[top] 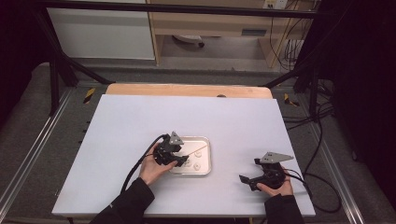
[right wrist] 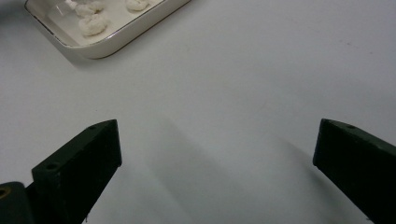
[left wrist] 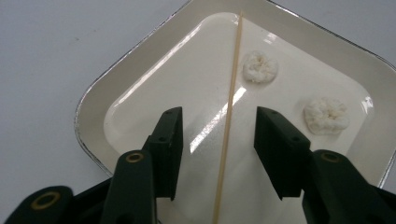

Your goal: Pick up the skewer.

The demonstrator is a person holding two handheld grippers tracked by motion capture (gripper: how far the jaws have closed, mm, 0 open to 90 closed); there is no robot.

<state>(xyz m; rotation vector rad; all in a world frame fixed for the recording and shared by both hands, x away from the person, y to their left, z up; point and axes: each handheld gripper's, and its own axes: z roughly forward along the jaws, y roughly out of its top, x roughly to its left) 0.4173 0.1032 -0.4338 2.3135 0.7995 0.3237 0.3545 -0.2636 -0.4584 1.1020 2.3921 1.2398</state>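
Note:
A shallow cream tray (top: 205, 140) with a metal rim sits on the white table, a little right of the middle. A thin wooden skewer (left wrist: 231, 93) lies slanted across its floor, and a few white doughy lumps (left wrist: 260, 66) rest beside it. My left gripper (left wrist: 219, 114) hangs low over the tray (left wrist: 93, 102), its jaws standing either side of the skewer with a gap to each pad. From above, the left gripper (top: 180, 161) covers the tray's left end. My right gripper (right wrist: 217, 135) is wide open over bare table, well right of the tray (right wrist: 116, 39).
The white table top (top: 140, 121) has a wooden strip (top: 187, 89) along its far edge. The right gripper (top: 247, 179) rests near the front right corner. Cables (top: 322, 186) trail off to the right. Black frame posts (top: 53, 74) stand at the back corners.

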